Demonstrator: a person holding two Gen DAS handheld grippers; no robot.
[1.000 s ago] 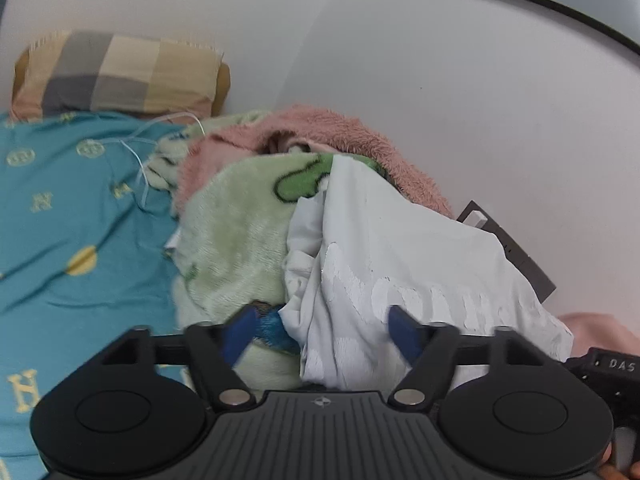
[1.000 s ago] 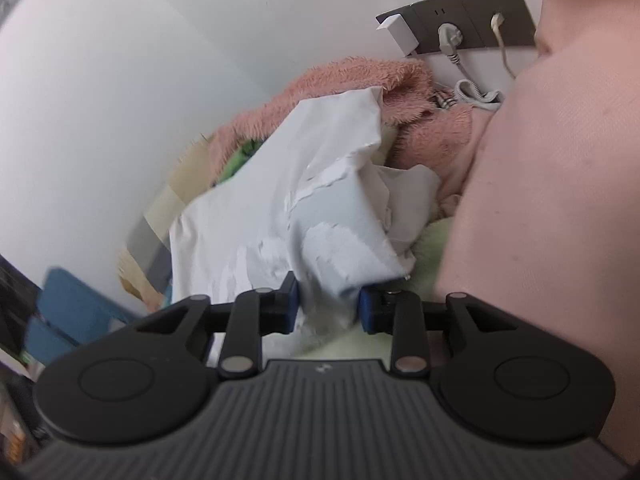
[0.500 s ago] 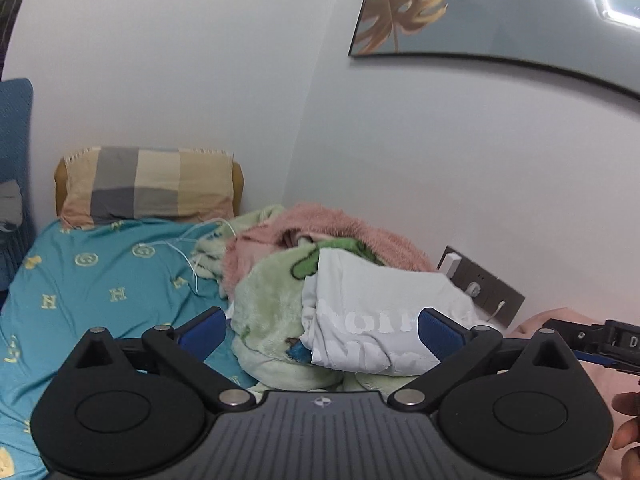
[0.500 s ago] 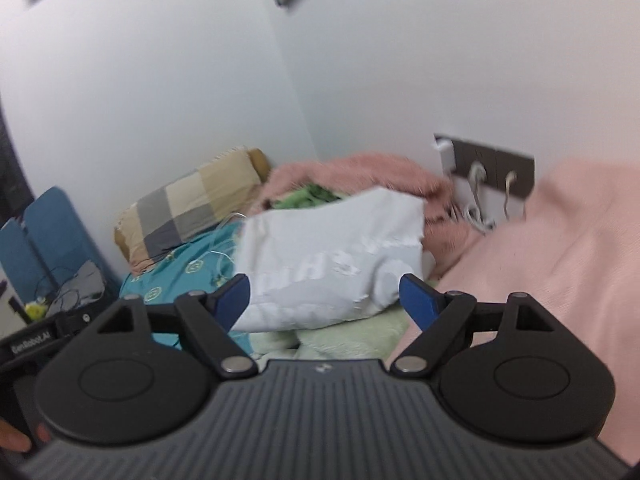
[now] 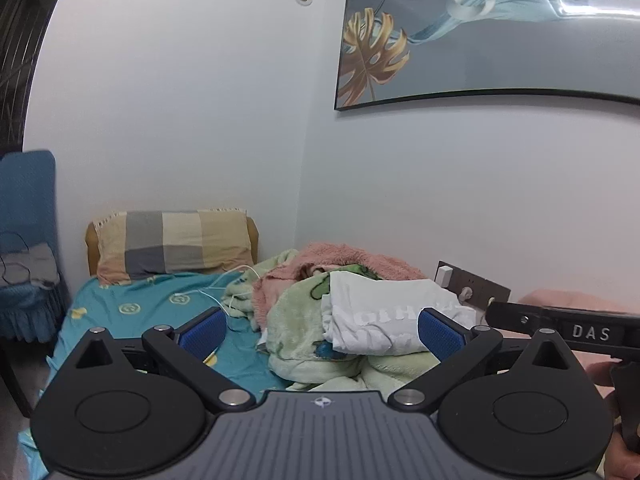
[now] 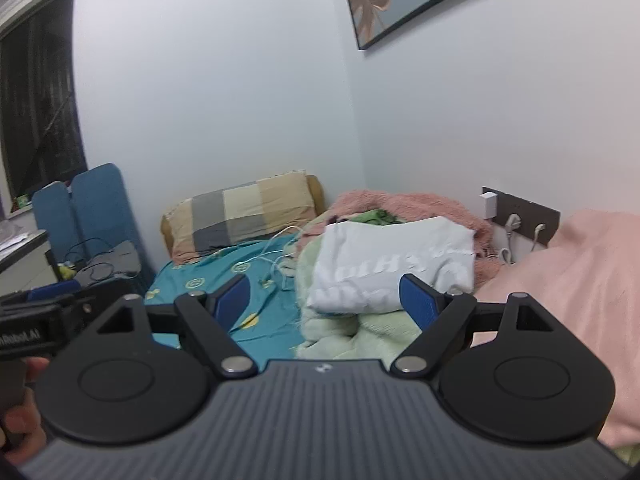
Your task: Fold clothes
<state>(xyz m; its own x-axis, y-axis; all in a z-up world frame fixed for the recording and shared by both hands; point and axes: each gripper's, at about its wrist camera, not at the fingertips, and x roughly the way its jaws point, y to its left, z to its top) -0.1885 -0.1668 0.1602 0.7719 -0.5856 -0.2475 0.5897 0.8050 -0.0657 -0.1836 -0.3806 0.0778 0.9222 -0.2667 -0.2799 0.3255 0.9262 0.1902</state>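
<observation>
Both tongs pulled back from the garment since a second ago | left tongs (image 5: 322, 332) spread wide, holding nothing | right tongs (image 6: 324, 300) spread wide, holding nothing | folded white printed T-shirt (image 5: 384, 316) rests on light-green fleece blanket (image 5: 304, 320), beside pink fluffy blanket (image 6: 400, 200), on teal-sheeted bed (image 5: 140, 312)

White shirt (image 5: 394, 320), green blanket (image 5: 298, 320), teal patterned sheet (image 5: 152, 312), checked pillow (image 5: 172, 246)

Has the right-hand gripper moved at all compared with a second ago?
Yes. The right gripper has let go of the white shirt and backed away; the wall socket panel looks smaller and farther off.
</observation>
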